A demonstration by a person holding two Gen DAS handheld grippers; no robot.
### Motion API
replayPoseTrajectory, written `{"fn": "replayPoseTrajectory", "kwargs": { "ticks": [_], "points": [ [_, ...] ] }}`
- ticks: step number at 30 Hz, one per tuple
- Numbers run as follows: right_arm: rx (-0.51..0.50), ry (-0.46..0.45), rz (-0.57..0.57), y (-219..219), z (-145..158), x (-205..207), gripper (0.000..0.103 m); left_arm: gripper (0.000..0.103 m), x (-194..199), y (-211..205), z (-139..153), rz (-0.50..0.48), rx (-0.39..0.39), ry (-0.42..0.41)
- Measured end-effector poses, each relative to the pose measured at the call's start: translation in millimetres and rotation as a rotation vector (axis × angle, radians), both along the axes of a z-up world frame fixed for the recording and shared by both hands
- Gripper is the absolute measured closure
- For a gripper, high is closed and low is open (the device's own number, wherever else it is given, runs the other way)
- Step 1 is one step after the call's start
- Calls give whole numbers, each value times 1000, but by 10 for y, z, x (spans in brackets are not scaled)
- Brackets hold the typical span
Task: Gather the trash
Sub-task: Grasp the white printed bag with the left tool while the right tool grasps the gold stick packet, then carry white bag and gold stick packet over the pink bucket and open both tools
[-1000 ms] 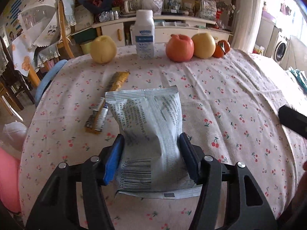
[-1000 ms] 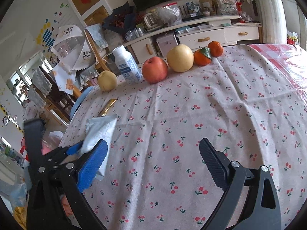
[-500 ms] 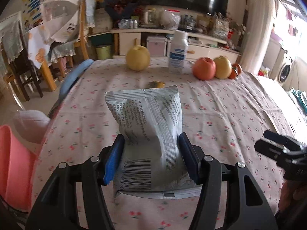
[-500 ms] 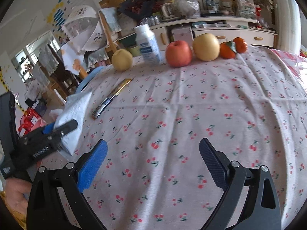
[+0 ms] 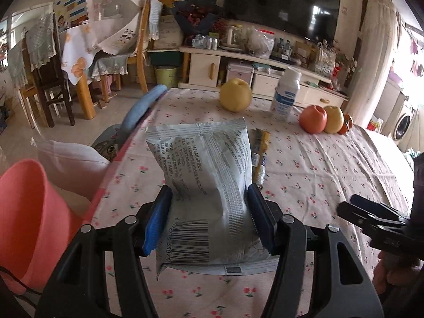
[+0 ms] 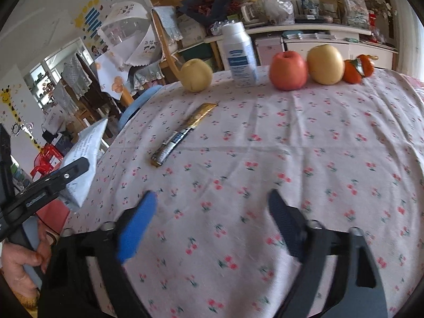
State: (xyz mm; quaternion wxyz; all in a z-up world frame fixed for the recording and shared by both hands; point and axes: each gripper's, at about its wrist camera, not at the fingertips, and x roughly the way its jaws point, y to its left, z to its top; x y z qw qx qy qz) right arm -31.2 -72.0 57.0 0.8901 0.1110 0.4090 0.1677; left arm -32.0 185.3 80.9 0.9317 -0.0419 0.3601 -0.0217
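Two hand-held grippers are up over the surface [image 6: 304, 132], a table under a cloth printed with small cherries. The left hand-held gripper [image 5: 209, 217] is clamped on a grey snack packet [image 5: 206, 182], pads pinching its sides, barcode end towards the camera, held above the left edge of the surface. Just off that edge stands a pink bin [image 5: 29, 212]. The right hand-held gripper [image 6: 212, 212] hangs over the near middle of the surface, blurred, its jaws wide but just closing in a little, nothing between them. A gold and black stick wrapper [image 6: 182, 135] lies flat towards the far left part of the surface. Along the far edge: a yellow pear [image 6: 196, 75], a white bottle [image 6: 239, 53], a red apple [image 6: 288, 70], another pear [image 6: 325, 64], two oranges [image 6: 357, 69]. Behind, the room shows a television [image 5: 281, 8] over a cluttered low cabinet [image 5: 254, 63], and wooden chairs [image 5: 47, 61] to the left.
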Motion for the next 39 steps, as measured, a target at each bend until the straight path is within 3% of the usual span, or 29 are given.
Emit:
{"fn": "replayPoseTrajectory", "kwargs": {
  "ticks": [3,12,19,29,35,39],
  "points": [
    [-7,-2,7,156,-13,178,24,42,-3,112,15,25,-10,-5],
    [-89,8,41,730,-79,796,52,42,-6,284,45,46,-40,-12],
    [-127,31,33,1003,-149,1130,60,42,-6,326,42,43,-49,-10],
    [-187,53,31,1167,-284,1257,62,42,4,373,-4,45,-61,7],
    [-217,40,56,1192,-286,1243,72,42,12,403,-12,49,-66,8],
    [-188,50,82,1167,-280,1202,83,42,10,446,-24,62,-75,3]
  ]
}}
